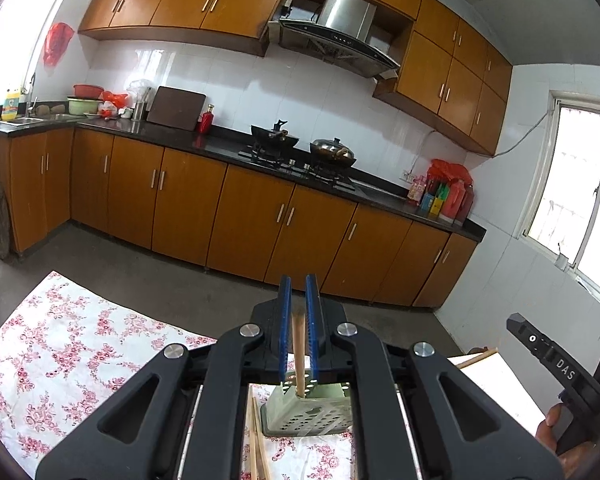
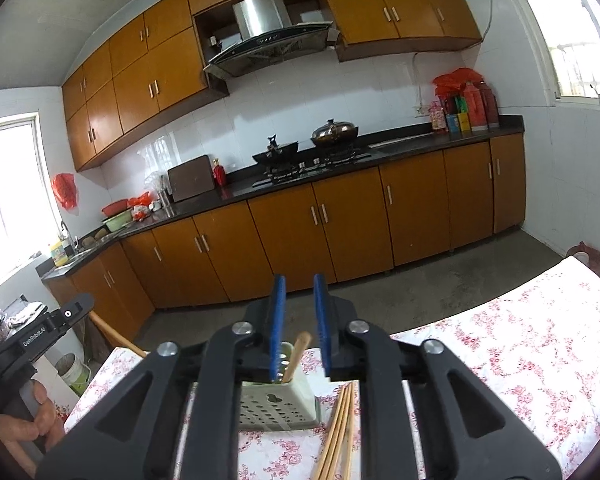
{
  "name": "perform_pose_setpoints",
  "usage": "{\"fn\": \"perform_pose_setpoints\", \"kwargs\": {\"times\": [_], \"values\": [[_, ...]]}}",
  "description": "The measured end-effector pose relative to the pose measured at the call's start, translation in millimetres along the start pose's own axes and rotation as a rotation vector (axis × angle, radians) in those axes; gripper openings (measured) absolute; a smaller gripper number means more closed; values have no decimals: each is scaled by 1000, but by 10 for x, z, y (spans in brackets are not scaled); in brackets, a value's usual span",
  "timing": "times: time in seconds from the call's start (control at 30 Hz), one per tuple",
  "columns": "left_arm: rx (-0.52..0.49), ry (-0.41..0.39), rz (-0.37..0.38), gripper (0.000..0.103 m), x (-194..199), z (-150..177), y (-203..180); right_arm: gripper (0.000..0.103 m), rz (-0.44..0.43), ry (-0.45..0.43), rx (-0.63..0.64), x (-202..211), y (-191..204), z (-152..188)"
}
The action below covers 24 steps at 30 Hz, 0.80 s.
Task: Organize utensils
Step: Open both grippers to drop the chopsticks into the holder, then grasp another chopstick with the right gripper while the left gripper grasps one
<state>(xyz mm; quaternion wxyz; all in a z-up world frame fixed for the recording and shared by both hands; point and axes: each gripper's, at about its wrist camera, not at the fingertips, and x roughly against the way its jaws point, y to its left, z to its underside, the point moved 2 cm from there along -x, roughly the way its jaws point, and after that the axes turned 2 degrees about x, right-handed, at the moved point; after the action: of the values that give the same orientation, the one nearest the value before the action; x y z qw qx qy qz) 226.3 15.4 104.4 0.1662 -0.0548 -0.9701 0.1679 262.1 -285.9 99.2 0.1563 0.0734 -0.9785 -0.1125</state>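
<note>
Fingers (image 1: 286, 320) of the left gripper (image 1: 299, 292) are closed on a chopstick (image 1: 299, 356) lowered into the holder (image 1: 306, 412); the right gripper (image 2: 300, 292) is empty and parted, so release, then spare chopsticks (image 2: 340, 428) beside it, seem due.

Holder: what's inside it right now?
One wooden chopstick stands in the green holder, leaning. Left gripper fingers flank it; contact unclear. More chopsticks lie outside on the tablecloth. The holder's bottom is hidden by its walls.
</note>
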Motion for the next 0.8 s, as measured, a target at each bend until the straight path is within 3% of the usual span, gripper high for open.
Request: {"fn": "perform_pose_setpoints", "kwargs": {"times": [0.17, 0.37, 0.57, 0.8], "values": [[15, -43, -9, 29, 210, -54, 110, 25, 50, -33, -23, 270, -227, 56], [11, -37, -86, 31, 396, 115, 466, 25, 163, 74, -36, 325, -617, 510], [-11, 162, -202, 31, 154, 730, 974, 25, 163, 311, -59, -12, -801, 1309], [7, 357, -218, 31, -41, 1383, 1274, 24, 51, 497, 28, -322, -363, 1999]]}}
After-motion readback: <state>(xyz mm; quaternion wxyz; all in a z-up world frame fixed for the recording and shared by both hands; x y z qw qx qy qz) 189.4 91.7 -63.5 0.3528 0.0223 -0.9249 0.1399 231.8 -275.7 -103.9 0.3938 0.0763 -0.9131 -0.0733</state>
